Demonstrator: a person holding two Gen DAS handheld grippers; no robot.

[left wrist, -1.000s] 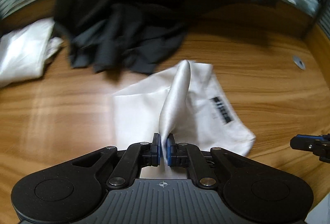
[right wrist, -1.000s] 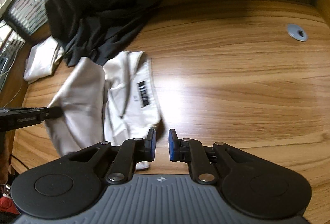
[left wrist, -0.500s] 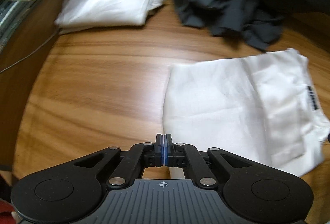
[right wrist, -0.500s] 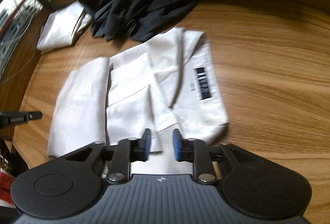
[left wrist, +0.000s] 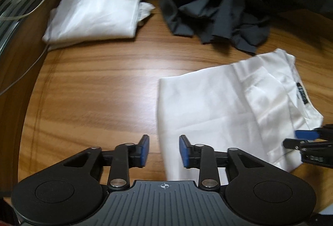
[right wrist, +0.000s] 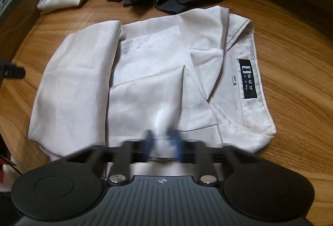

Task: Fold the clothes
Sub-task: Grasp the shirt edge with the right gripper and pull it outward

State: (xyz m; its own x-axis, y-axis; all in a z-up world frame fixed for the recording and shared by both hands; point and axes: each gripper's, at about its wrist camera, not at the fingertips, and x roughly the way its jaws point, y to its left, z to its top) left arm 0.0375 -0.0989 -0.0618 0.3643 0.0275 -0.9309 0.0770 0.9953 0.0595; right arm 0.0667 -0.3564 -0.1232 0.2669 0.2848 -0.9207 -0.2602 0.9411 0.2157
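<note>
There are two white garments: one white shirt (right wrist: 145,84) lying partly folded in the middle of the one wooden counter (left wrist: 93,90), bearing one black label (right wrist: 247,79), and one folded white garment (left wrist: 95,15) near the far left edge. One heap of dark clothing (left wrist: 229,7) lies at the back; its pieces cannot be counted. Two hand-held grippers are in view, the left hand-held gripper (left wrist: 164,151) and the right hand-held gripper (right wrist: 163,140).

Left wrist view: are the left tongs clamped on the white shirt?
No, the left tongs stand open, with the white shirt edge lying flat between them.
</note>
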